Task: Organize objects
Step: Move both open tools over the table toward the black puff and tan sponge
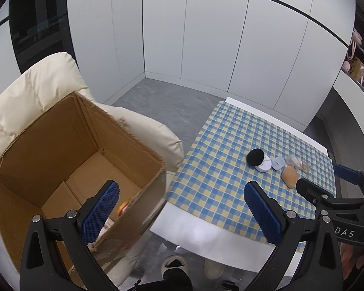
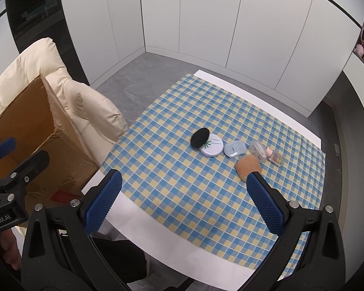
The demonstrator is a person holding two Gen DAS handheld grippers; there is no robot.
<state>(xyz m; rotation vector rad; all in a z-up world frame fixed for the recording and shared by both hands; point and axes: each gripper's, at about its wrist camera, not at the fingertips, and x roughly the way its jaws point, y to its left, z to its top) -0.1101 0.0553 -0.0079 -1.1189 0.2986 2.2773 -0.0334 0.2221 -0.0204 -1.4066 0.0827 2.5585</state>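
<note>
1. We hold the left gripper [image 1: 182, 208] with its blue pads spread wide and nothing between them, over the near corner of the cardboard box [image 1: 68, 150], which sits on a cream armchair [image 1: 36, 84] just beside the table [image 2: 157, 228]; we judge it has just let something go there.
2. Inside the box a small orange-topped item [image 1: 123, 208] lies on the floor of it, partly hidden by the wall.
3. Our right gripper [image 2: 182, 198] is likewise spread and empty, above the checked cloth [image 2: 206, 111].
4. The things left to sort lie clustered toward the far right of the cloth: a black puff [image 2: 200, 137] leaning on a white round compact [image 2: 212, 148], a pale blue case [image 2: 235, 148], a clear case [image 2: 258, 150] and a tan sponge [image 2: 248, 165], touching or nearly so.
5. The sponge is nearest the right gripper and looks the easiest next pick.
6. The cloth around the cluster is open, so approach is free; the box's upright wall beside the table edge must be cleared when carrying across.
</note>
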